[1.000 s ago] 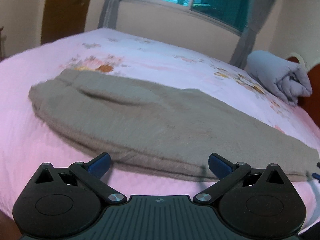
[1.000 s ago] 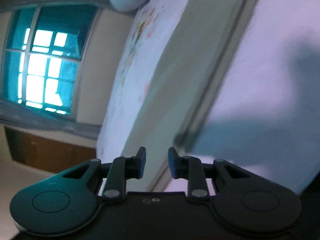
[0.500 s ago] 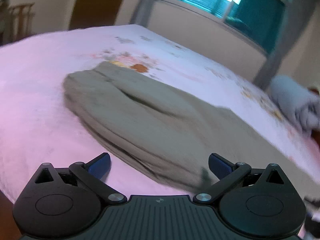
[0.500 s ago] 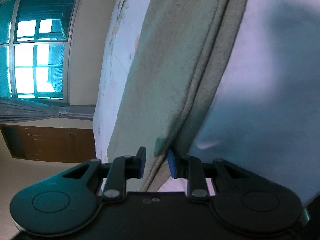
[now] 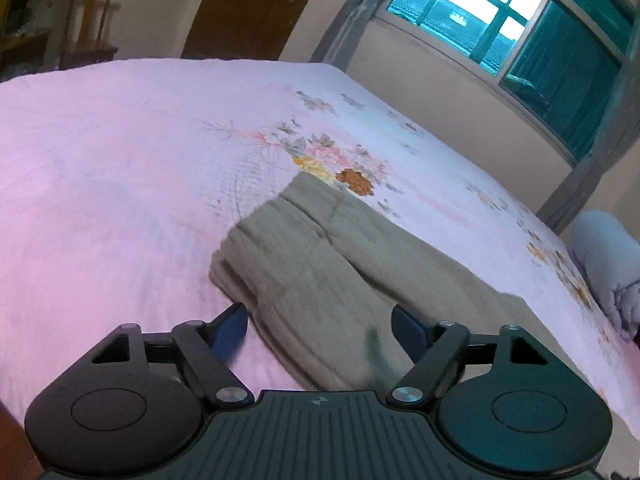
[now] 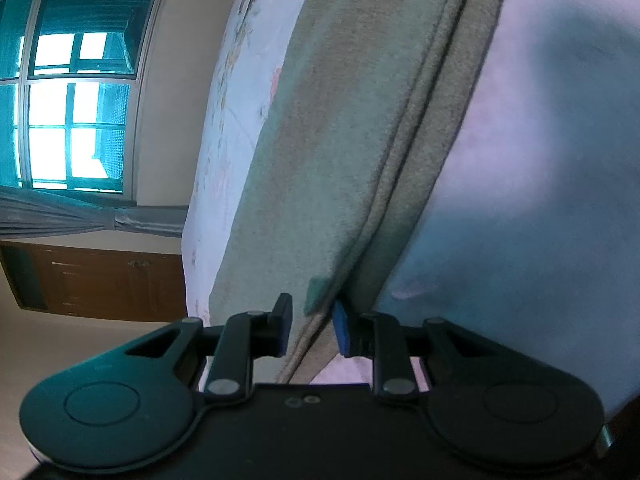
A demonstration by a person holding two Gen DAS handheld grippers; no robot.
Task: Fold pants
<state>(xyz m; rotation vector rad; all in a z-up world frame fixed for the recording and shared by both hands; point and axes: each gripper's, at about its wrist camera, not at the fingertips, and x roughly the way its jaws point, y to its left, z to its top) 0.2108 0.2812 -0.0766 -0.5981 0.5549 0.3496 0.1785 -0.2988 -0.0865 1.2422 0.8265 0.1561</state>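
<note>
Grey-green pants (image 5: pixel 320 264) lie flat on the pink bed (image 5: pixel 104 184), folded lengthwise with one leg on the other. My left gripper (image 5: pixel 318 326) is open, its fingers straddling the near edge of the pants close to the waistband end. In the right wrist view, which is rolled on its side, the pants (image 6: pixel 340 128) stretch away from me. My right gripper (image 6: pixel 310 326) is partly open, and the pants' hem end lies between its fingers; the fingers do not pinch it.
A rolled grey blanket (image 5: pixel 608 264) lies at the right end of the bed. A window with grey curtains (image 5: pixel 500 28) is behind the bed. A wooden door (image 5: pixel 248 8) and a chair (image 5: pixel 90 24) stand at the back left.
My left gripper has moved left along the pants' near edge toward the waistband end. My right gripper has closed in on the hem end, which now sits between its fingers.
</note>
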